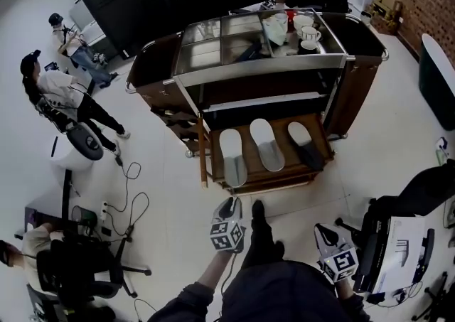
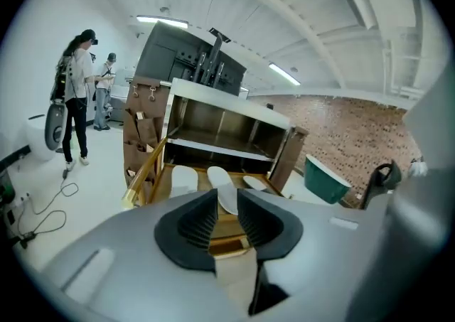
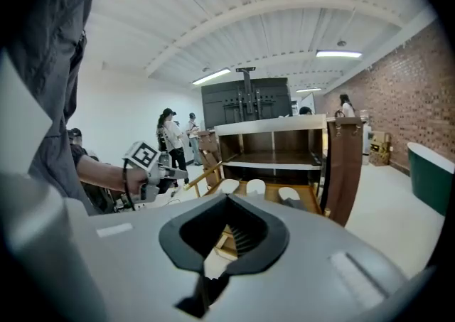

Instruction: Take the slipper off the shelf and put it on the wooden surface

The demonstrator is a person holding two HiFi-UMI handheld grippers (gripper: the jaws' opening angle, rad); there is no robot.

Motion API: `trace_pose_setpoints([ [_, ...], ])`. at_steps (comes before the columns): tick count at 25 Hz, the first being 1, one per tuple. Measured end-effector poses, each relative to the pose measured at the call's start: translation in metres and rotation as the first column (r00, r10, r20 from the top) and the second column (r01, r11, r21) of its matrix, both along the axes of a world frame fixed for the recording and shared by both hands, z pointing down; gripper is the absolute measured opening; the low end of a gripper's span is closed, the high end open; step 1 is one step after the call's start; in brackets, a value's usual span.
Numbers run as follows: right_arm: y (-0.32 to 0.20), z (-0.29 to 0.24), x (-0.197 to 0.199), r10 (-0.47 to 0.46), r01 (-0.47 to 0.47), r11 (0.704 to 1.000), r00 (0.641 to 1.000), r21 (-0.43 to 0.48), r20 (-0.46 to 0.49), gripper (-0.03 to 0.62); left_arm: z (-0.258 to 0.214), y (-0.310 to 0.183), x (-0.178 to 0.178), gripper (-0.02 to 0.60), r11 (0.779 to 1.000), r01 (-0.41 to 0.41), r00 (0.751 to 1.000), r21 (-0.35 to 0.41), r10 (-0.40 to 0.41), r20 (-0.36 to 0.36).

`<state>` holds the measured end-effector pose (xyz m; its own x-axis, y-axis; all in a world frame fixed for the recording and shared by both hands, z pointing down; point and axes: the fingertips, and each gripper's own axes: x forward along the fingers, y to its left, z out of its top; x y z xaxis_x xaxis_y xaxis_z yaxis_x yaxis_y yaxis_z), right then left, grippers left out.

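Down on the wooden surface [image 1: 248, 148] at the foot of the cart [image 1: 284, 63]: left slipper [image 1: 232, 156], middle slipper [image 1: 266, 144] and right slipper [image 1: 306, 144], side by side between its side edges. Shows nothing on the shelf [image 1: 263, 103] above, as far as visible. Holds the left gripper [image 1: 229, 205] and right gripper [image 1: 324, 232] well back over the floor, apart from the cart. Left fingers partly spread, nothing between; right fingers narrowly parted, likewise empty. Reads as the placing step finished, or a pause before another pick. Calls next, if any slipper remains hidden on the shelf, for a forward reach with wider fingers.
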<state>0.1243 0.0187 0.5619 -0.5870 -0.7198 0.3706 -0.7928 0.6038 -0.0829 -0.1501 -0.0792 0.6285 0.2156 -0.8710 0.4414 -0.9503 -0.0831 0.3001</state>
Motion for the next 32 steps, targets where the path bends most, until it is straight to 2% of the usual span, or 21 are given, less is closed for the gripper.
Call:
trace_pose_setpoints([
  [3,0.003,0.007,-0.029,-0.090,0.090,0.996,0.996,0.000,0.018,0.000,-0.025,0.065,0.026,0.083,0.999,-0.036,0.998,-0.022,0.035,-0.048],
  [7,0.019,0.018,-0.068,-0.190,0.191,0.981,0.982,-0.041,0.021,0.000,-0.025,0.113,0.061,0.057,0.997,-0.068,0.997,-0.036,0.066,-0.048],
  [10,0.030,0.019,-0.089,-0.243,0.244,0.969,0.970,-0.048,0.019,0.000,-0.035,0.126,0.095,0.055,0.985,-0.169,0.985,-0.022,0.168,-0.046],
  [12,0.034,0.015,-0.097,-0.257,0.257,0.965,0.966,-0.043,0.004,0.000,-0.044,0.131,0.115,0.052,0.966,-0.259,0.965,-0.003,0.258,-0.045],
  [15,0.044,0.013,-0.097,-0.252,0.251,0.967,0.968,-0.034,-0.023,0.000,-0.052,0.142,0.125,0.051,0.944,-0.329,0.944,0.029,0.329,0.000],
  [20,0.034,-0.002,-0.092,-0.208,0.209,0.978,0.978,0.013,-0.020,0.000,-0.073,0.131,0.118,0.049,0.933,-0.346,0.938,0.101,0.340,0.071],
  [25,0.039,-0.005,-0.076,-0.166,0.166,0.986,0.986,0.022,0.000,0.000,-0.071,0.131,0.126,0.046,0.917,-0.385,0.921,0.105,0.374,0.110],
  [32,0.043,-0.001,-0.067,-0.148,0.148,0.989,0.989,0.011,-0.004,0.000,-0.066,0.137,0.141,0.043,0.898,-0.430,0.901,0.093,0.420,0.112],
])
